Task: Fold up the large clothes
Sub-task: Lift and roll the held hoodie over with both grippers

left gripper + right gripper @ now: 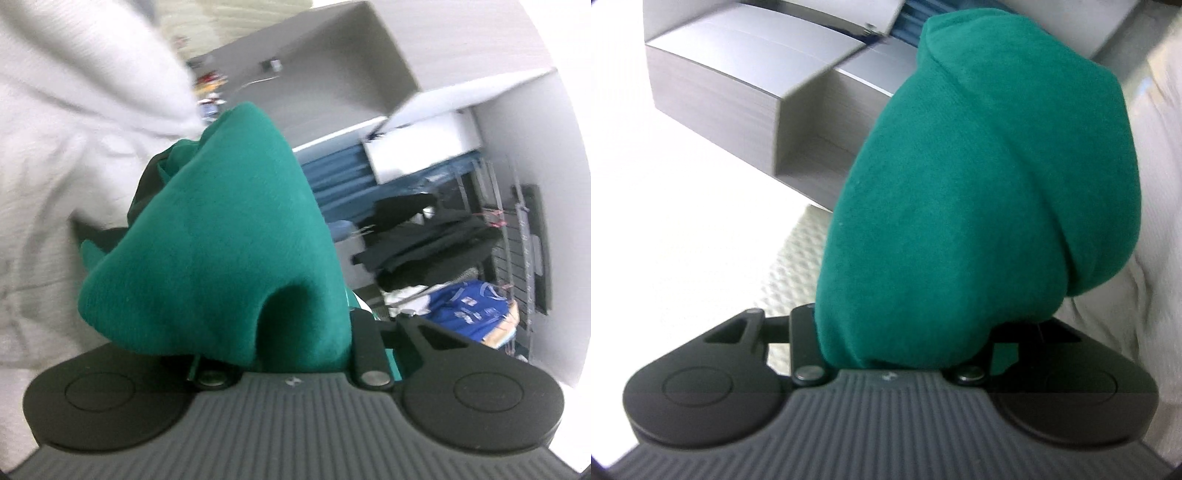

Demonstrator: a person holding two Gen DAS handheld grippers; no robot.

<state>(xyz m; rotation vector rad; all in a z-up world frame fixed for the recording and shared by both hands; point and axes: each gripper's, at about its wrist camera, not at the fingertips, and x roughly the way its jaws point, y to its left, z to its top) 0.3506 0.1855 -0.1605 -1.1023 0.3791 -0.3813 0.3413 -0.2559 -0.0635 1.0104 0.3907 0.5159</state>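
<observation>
In the left wrist view a pale grey, softly creased cloth [66,122] fills the far left, blurred; beside it the thick green fleece garment [221,240] bunches up in a peak over the middle, draped over the black left gripper [280,347]. The fabric hides the fingertips, but the finger bases stand close together with green cloth pinched between them, so the tool looks clamped on the garment. To the right, further off, hang a dark black garment [424,236] and a bright blue printed shirt [465,310], beside a blue ribbed panel [340,177] under a white box-like shelf [417,147]. In the right wrist view a white textured sheet [798,266] lies at the near left below grey boxy ceiling beams [738,92]; the same green fleece mounds over the centre and right, swallowing the black right gripper [890,354], whose finger bases sit narrow with fabric gripped between them. At the far right, pale cloth shows again, touching the green bundle's edge
</observation>
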